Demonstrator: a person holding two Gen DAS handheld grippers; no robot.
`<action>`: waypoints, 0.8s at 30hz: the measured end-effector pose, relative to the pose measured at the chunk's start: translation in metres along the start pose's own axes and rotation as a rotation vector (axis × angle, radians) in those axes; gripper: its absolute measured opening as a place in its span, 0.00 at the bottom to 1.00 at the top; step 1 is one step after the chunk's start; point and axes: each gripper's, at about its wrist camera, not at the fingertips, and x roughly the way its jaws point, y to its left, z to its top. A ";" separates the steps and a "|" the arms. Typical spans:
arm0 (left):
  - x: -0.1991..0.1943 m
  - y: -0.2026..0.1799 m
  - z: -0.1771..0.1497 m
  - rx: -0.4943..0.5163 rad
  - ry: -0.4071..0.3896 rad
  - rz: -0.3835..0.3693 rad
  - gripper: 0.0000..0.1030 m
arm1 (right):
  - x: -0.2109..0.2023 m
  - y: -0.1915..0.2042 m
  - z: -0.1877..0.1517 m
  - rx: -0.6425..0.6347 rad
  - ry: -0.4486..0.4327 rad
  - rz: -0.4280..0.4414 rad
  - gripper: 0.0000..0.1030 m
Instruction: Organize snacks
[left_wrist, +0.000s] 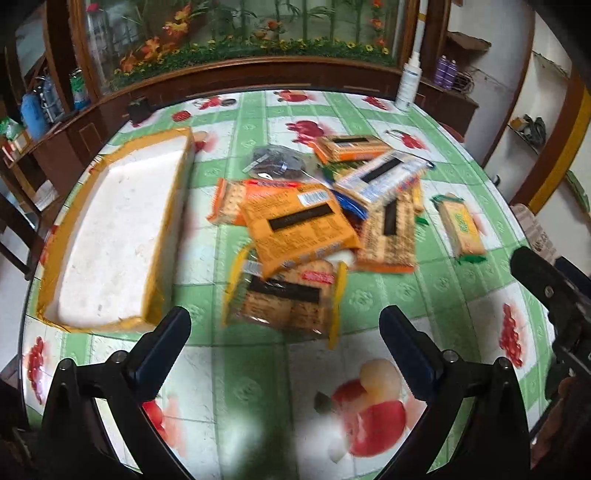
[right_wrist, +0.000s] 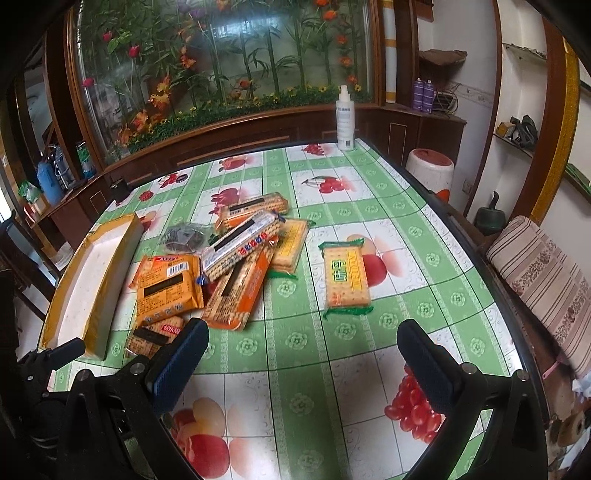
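Orange cracker packets (left_wrist: 303, 225) lie heaped mid-tabletop (right_wrist: 424, 236) just beside your white tray (left_wrist: 114, 236), one green-trimmed packet (right_wrist: 345, 275) lying apart to the right, while your left gripper (left_wrist: 284, 325) and right gripper (right_wrist: 301, 339) both hover with fingers spread apart, holding nothing

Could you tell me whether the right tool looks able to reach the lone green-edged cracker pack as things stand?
Probably yes: the right tool is open and empty, and the cracker pack lies flat ahead, apart from the pile, with only bare tablecloth between.
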 end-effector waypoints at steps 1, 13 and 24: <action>0.001 0.001 0.002 0.006 0.002 0.018 1.00 | 0.001 0.001 0.001 -0.004 0.001 -0.003 1.00; 0.021 0.021 0.042 0.004 0.013 0.061 1.00 | 0.021 0.010 0.014 -0.065 0.016 -0.037 1.00; 0.039 0.048 0.064 -0.127 -0.028 0.060 1.00 | 0.045 0.019 0.032 -0.095 0.020 -0.083 1.00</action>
